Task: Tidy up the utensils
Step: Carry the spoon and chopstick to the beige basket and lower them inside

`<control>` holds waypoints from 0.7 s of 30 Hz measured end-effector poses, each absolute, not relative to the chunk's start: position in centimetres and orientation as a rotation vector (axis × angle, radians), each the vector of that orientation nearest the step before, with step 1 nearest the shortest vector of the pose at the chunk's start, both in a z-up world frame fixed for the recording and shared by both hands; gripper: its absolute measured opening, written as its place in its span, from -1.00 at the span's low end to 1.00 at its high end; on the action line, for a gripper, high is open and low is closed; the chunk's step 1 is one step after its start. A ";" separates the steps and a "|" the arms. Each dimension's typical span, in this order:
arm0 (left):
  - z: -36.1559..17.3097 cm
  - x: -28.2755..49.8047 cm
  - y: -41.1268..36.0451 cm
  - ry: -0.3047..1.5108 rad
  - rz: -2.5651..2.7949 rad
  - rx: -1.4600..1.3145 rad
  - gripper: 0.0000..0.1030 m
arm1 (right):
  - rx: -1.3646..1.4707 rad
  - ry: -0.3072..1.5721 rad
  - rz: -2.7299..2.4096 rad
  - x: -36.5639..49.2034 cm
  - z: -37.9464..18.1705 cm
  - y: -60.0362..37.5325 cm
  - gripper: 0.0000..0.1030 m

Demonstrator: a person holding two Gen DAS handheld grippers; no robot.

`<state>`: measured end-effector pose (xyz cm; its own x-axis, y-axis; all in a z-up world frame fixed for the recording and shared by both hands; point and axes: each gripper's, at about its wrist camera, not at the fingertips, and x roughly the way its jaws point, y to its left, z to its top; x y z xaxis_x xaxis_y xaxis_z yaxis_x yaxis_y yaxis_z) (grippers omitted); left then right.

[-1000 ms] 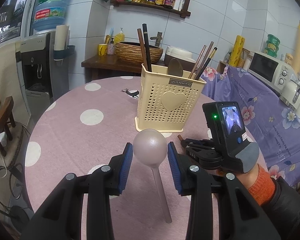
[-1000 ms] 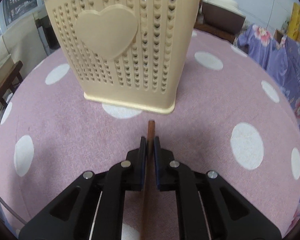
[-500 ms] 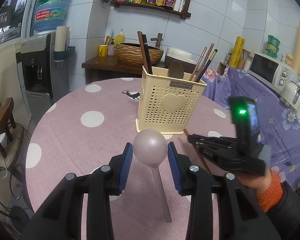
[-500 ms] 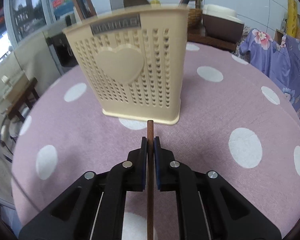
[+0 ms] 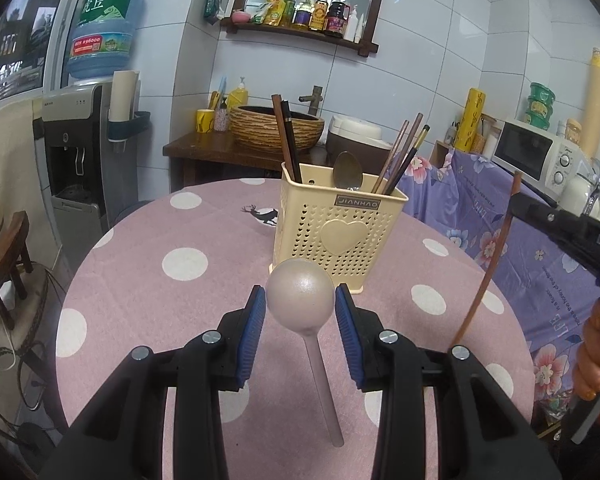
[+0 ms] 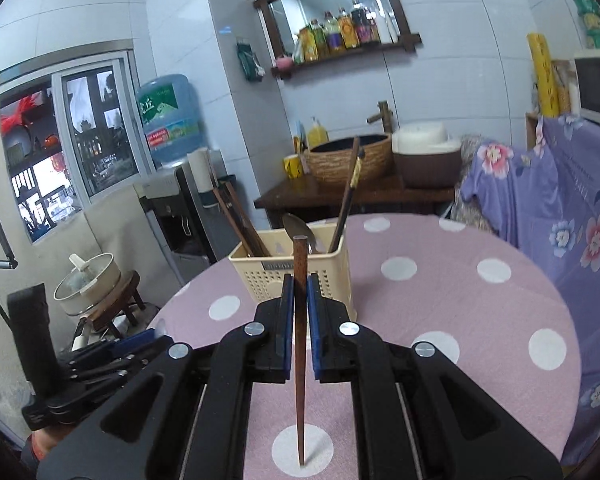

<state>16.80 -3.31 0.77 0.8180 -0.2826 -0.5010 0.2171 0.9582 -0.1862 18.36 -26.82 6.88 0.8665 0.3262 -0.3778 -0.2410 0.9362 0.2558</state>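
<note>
Near the cream utensil holder (image 5: 337,232), the left gripper (image 5: 300,312) clamps a pink spoon (image 5: 300,300) by its bowl, while the right gripper (image 6: 299,316), seemingly raised above the table, pinches one brown chopstick (image 6: 300,320).

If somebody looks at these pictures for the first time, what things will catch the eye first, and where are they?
First comes the pale pink spoon, its round bowl held between the left gripper pads low in the left view. Behind it the cream utensil holder with a heart stands on the pink polka-dot tablecloth. In the right view, the right gripper pinches a brown chopstick above the table.
</note>
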 end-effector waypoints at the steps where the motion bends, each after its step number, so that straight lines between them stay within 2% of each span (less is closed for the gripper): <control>1: 0.8 16.9 -3.4 0.547 -0.267 -0.121 -0.29 | 0.197 0.418 0.299 18.2 7.2 -26.6 -0.85; 13: 2.5 19.2 -3.3 0.506 -0.299 -0.149 -0.29 | 0.166 0.389 0.301 19.6 9.2 -25.5 -0.85; 17: 6.5 21.1 -3.7 0.436 -0.323 -0.143 -0.29 | 0.134 0.346 0.309 20.5 12.5 -25.1 -0.85; 21: 11.8 23.9 -4.3 0.342 -0.311 -0.145 -0.29 | 0.120 0.250 0.278 22.2 18.2 -25.2 -0.85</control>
<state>23.89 -4.35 11.84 0.8952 -0.3232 -0.3068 0.2745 0.9423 -0.1919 22.23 -25.17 18.20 0.9310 0.2860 -0.2270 -0.2564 0.9547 0.1513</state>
